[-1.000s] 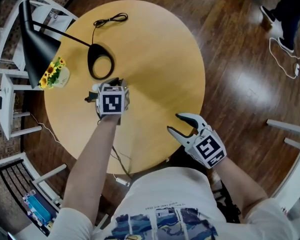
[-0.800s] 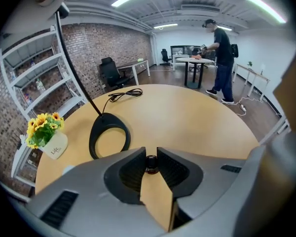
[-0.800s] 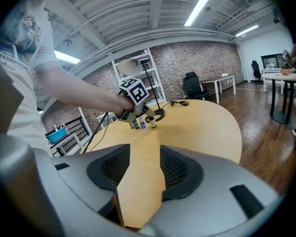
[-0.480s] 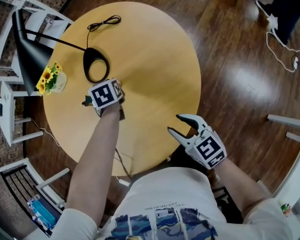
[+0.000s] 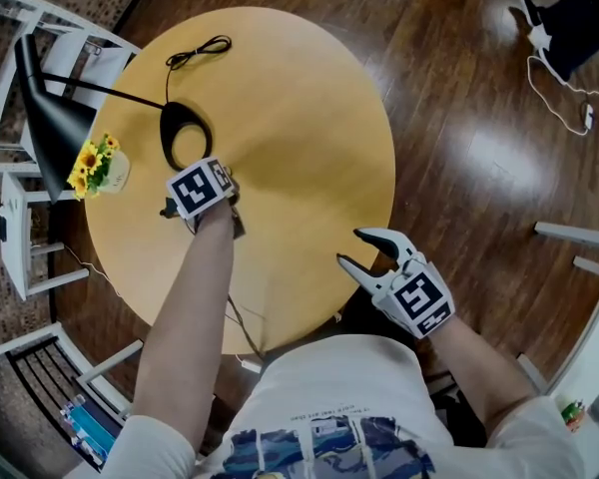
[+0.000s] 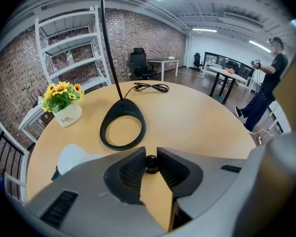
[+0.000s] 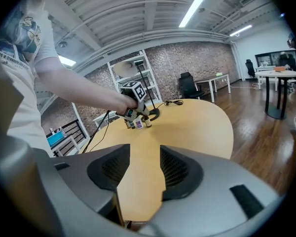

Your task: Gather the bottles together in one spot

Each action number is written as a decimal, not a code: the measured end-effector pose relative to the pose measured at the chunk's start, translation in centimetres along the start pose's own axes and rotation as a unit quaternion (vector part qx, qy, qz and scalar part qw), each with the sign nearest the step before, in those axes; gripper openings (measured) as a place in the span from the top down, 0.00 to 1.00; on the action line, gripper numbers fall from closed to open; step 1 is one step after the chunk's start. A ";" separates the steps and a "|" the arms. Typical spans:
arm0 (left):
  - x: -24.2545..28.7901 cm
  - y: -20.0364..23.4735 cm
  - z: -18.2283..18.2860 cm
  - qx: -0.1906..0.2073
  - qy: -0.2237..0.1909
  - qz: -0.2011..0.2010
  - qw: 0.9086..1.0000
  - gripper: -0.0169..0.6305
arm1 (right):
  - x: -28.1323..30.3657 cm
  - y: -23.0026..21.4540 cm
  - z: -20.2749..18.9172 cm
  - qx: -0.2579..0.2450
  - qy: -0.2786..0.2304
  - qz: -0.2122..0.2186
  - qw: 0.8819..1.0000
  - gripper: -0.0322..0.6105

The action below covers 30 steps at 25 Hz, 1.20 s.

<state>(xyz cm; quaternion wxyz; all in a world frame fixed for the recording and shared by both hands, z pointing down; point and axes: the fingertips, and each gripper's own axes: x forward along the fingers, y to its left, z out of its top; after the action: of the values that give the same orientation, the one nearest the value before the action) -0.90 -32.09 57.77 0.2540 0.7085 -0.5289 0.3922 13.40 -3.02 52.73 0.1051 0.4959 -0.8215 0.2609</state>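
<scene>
Now placing step, judged: left tool (image 6: 151, 154) pinches small dark-capped bottle (image 6: 151, 165) at 9 o'clock of round yellow wooden table (image 5: 309, 118), just beside black ring-shaped lamp base (image 6: 122, 128). Right tool (image 7: 145, 150) spread, empty, at 5 o'clock edge. Next move calls for gentle release, neighbours left standing. Only right gripper view shows cluster of small bottles (image 7: 138, 124) under left tool; head view hides them.
</scene>
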 end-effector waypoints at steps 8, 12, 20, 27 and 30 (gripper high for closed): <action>-0.1 0.1 0.2 -0.016 -0.005 -0.006 1.000 0.86 | 0.0 0.1 0.0 0.003 0.000 0.002 1.000 0.61; -0.4 0.0 0.3 -0.019 -0.010 -0.007 1.000 0.86 | 0.0 0.0 0.1 0.003 0.001 0.002 1.000 0.61; -1.0 -0.1 0.8 -0.015 -0.023 -0.016 0.999 0.86 | 0.4 -0.2 0.8 -0.003 -0.004 0.004 1.000 0.61; -2.2 -0.2 1.5 -0.007 -0.048 -0.017 0.999 0.86 | 0.4 -0.1 0.6 -0.007 -0.002 0.010 1.000 0.61; -4.1 -0.3 1.9 -0.002 -0.077 -0.016 0.997 0.86 | 0.4 0.0 0.6 -0.003 -0.002 0.013 1.000 0.61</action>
<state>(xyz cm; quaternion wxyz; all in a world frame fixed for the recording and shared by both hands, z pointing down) -0.58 -31.20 53.38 0.2205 0.7445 -0.5358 0.3316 13.24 -3.60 52.42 0.1017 0.4853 -0.8288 0.2593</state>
